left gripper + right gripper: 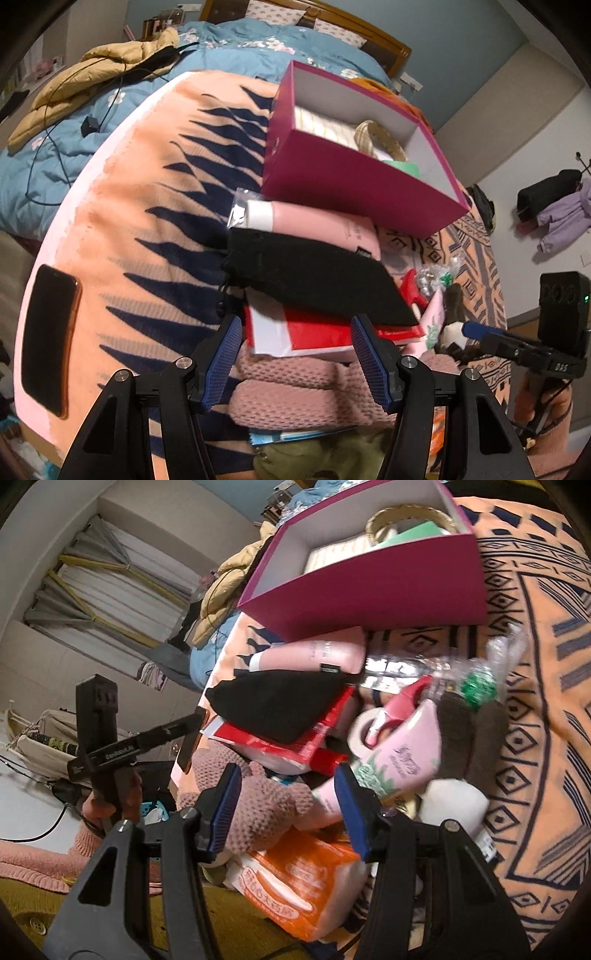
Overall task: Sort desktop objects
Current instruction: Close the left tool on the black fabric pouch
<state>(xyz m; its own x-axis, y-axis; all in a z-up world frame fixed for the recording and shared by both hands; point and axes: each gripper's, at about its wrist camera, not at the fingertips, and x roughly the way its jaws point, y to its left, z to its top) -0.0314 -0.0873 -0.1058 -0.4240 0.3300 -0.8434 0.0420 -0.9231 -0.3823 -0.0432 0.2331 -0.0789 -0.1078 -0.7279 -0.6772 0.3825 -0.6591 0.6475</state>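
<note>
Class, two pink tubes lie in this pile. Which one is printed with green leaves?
The pink tube nearest the right hand-held gripper, beside the white tape roll, has green leaves. The other pink tube, against the magenta box, is plain.

Orange patterned blanket (147,177) (table beneath) bears magenta box (354,181), phone (50,343).

A bed (258,51) with a blue floral quilt (229,40) fills the upper left, a tan jacket (92,74) lying on it. Purple clothing (565,210) hangs at right (on the wall). Grey curtains (110,576) sit upper left.
</note>
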